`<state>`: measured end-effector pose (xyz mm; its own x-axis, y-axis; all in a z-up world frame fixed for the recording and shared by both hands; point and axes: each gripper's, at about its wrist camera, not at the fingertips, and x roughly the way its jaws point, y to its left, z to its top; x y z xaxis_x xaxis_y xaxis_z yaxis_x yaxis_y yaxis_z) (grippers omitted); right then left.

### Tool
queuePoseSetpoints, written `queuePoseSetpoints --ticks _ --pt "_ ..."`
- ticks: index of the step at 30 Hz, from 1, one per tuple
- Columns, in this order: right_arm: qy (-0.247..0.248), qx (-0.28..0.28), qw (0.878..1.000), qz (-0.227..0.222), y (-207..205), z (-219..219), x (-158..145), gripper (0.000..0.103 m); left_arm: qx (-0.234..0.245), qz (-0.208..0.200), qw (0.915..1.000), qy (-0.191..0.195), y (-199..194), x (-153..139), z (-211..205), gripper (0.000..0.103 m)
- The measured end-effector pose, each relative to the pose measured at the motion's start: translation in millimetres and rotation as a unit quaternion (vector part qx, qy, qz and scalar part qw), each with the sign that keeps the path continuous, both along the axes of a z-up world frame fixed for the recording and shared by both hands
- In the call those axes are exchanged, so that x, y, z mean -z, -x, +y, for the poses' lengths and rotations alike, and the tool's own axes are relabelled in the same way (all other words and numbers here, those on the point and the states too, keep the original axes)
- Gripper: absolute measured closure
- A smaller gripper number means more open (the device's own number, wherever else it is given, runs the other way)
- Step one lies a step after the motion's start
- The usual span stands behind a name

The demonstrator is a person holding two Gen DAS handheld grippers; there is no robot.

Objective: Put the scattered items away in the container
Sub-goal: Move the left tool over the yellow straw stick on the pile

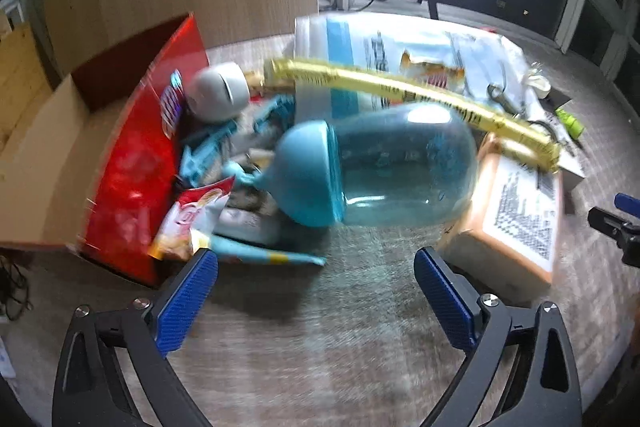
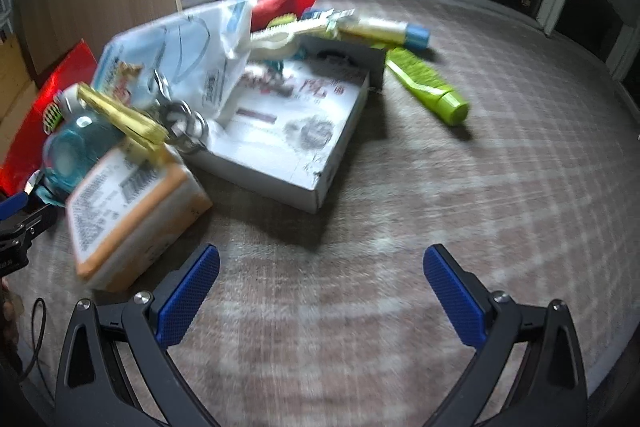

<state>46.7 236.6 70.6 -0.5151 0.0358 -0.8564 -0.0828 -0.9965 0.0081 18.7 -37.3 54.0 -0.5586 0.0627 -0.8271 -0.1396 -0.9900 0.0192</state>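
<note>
1. My left gripper (image 1: 316,267) hangs spread and empty before the teal bottle (image 1: 376,167), which lies beside the red box (image 1: 132,163).
2. My right gripper (image 2: 320,267) is spread, empty, above the carpet (image 2: 460,187).

One blue bottle (image 1: 384,167), one yellow stick (image 1: 408,99), two boxes, orange (image 1: 516,215) and white (image 2: 288,131), two green tubes (image 2: 432,87), one red container (image 1: 136,163).
</note>
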Motion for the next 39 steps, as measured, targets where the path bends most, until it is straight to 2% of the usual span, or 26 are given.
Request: queuePoseSetpoints --ticks 5,9,14,17,21,22,23,25,28,32,39 --pt "-0.006 0.012 0.999 0.032 -14 5 -34 0.001 0.021 0.027 0.9994 0.004 -9 -35 -16 0.006" --pt "0.001 0.028 0.998 0.058 -17 17 -61 0.003 0.038 0.050 0.9980 -0.005 -8 -63 -10 0.007" --pt "0.019 0.029 0.996 0.084 -10 31 -89 0.011 0.059 0.067 0.9960 -0.011 5 -94 -10 0.010" --pt "0.031 0.026 0.994 0.100 -7 38 -106 0.012 0.072 0.069 0.9949 -0.011 9 -108 -10 0.011" --pt "0.024 -0.023 0.994 0.109 6 34 -120 0.013 0.099 0.080 0.9919 0.003 13 -117 -4 0.012" --pt "0.022 -0.035 0.994 0.106 10 32 -120 0.017 0.112 0.079 0.9905 0.009 12 -117 -2 0.012" --pt "0.020 -0.052 0.993 0.102 14 30 -119 0.026 0.123 0.077 0.9893 0.016 12 -116 0 0.012" --pt "0.019 -0.091 0.991 0.091 23 24 -116 0.039 0.142 0.073 0.9863 0.041 10 -113 5 0.014" --pt "0.026 -0.122 0.990 0.074 32 21 -105 0.039 0.142 0.061 0.9860 0.063 5 -109 9 0.015" --pt "0.030 -0.149 0.987 0.058 46 20 -87 0.039 0.122 0.033 0.9918 0.020 -3 -106 17 0.015" --pt "0.086 -0.168 0.981 0.034 73 22 -66 0.039 0.181 0.014 0.9833 0.011 -25 -73 85 0.015"
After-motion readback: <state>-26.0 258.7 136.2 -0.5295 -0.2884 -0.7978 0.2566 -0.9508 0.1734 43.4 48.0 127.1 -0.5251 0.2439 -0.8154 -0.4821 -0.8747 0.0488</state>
